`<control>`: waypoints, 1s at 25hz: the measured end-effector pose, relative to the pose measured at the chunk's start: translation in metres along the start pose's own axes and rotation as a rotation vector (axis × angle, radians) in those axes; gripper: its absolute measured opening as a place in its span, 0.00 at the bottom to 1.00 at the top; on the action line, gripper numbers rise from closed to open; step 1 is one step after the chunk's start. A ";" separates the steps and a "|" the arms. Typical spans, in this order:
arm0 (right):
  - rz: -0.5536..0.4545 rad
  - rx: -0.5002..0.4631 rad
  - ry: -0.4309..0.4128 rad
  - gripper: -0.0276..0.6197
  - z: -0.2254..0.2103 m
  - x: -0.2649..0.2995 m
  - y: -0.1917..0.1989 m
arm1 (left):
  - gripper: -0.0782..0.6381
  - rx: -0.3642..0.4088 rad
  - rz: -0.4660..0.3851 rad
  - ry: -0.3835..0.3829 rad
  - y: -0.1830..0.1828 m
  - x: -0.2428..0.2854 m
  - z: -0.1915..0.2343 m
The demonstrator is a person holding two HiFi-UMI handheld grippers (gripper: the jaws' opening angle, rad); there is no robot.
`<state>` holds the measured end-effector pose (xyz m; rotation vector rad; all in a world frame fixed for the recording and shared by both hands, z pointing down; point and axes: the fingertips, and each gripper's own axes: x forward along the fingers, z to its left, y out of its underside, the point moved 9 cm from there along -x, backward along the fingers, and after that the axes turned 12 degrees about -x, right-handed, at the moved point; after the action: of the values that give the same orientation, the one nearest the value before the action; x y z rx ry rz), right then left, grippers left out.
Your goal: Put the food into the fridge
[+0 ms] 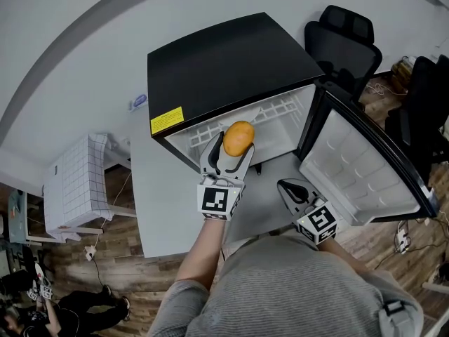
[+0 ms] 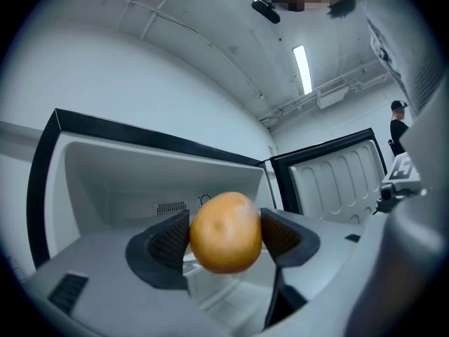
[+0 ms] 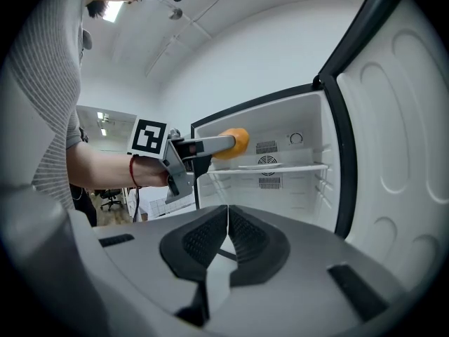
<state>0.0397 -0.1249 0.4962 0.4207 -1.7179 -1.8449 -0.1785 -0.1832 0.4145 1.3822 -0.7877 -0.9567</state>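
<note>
The yellow label (image 1: pixel 167 121) on the fridge (image 1: pixel 231 62) is too small to read; the right gripper view crops its door (image 3: pixel 400 153).

This is looking like an office workroom: black padded swivel chairs (image 1: pixel 347 44) are standing on wood-pattern flooring (image 1: pixel 140 279), a compact black fridge (image 1: pixel 231 62) is sitting on a plain grey table (image 1: pixel 158 209), and long strip lights (image 2: pixel 302 67) are glowing overhead.
</note>
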 end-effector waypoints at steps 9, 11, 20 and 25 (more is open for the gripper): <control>0.002 -0.002 -0.004 0.06 -0.001 0.001 0.001 | 0.55 0.299 0.029 0.007 -0.011 0.024 0.002; 0.001 -0.003 -0.006 0.06 -0.001 0.001 0.002 | 0.55 0.349 0.053 -0.004 -0.009 0.028 0.005; 0.005 -0.008 -0.009 0.06 -0.003 0.003 0.001 | 0.55 0.492 0.153 -0.070 -0.010 0.056 0.014; 0.004 -0.010 -0.008 0.06 -0.006 0.004 0.002 | 0.55 0.511 0.173 -0.073 -0.004 0.068 0.016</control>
<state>0.0405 -0.1316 0.4984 0.4054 -1.7134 -1.8536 -0.1647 -0.2511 0.4054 1.6852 -1.2453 -0.6974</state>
